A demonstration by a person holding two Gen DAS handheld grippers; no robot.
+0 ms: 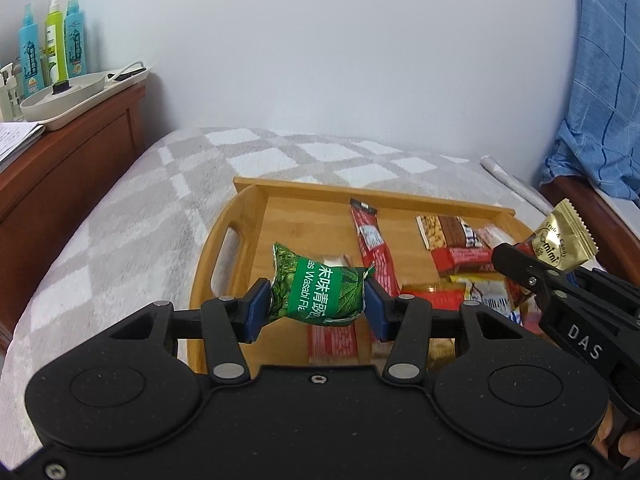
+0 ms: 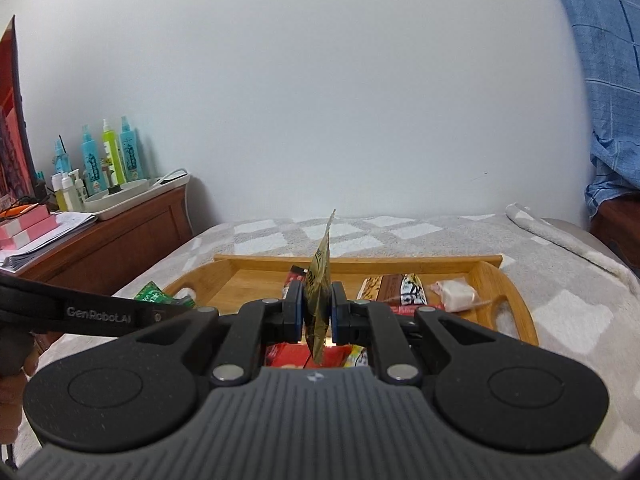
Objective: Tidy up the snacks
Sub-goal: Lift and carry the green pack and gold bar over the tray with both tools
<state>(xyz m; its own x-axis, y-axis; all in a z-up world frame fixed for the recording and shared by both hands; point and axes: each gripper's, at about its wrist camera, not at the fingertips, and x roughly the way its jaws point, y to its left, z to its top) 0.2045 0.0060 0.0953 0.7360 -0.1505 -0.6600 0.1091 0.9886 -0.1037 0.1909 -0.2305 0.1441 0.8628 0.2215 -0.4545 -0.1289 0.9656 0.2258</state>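
Snacks in crinkled wrappers lie scattered on the bamboo tray with cut-out handles (image 1: 224,240), which sits on your grey-and-white checked blanket (image 1: 120,208). Your left gripper (image 1: 318,304) has its blue pads clamped on the puffy green wasabi-pea packet (image 1: 316,288), lifted clear above the tray's left half. Your right gripper (image 2: 318,310) pinches the gold foil sachet (image 2: 320,296) edge-on between its pads, held upright over the tray's near side; from the left wrist view the same sachet (image 1: 560,246) shows at the right, beside the tray's heap.

Below your grippers, a long red stick packet (image 1: 374,248) lies slanted in the tray's middle, a peanut-and-chocolate bar wrapper (image 1: 448,232) lies toward the far right, and red and yellow packets crowd the near right corner, overlapping one another. A small clear-wrapped white sweet (image 2: 456,294) rests by the right handle.

Further out, to your left, a reddish wooden cabinet (image 1: 80,152) carries a white tray (image 1: 68,96) and teal and lime spray bottles (image 1: 52,40). A blue checked cloth (image 1: 600,100) hangs at the right.
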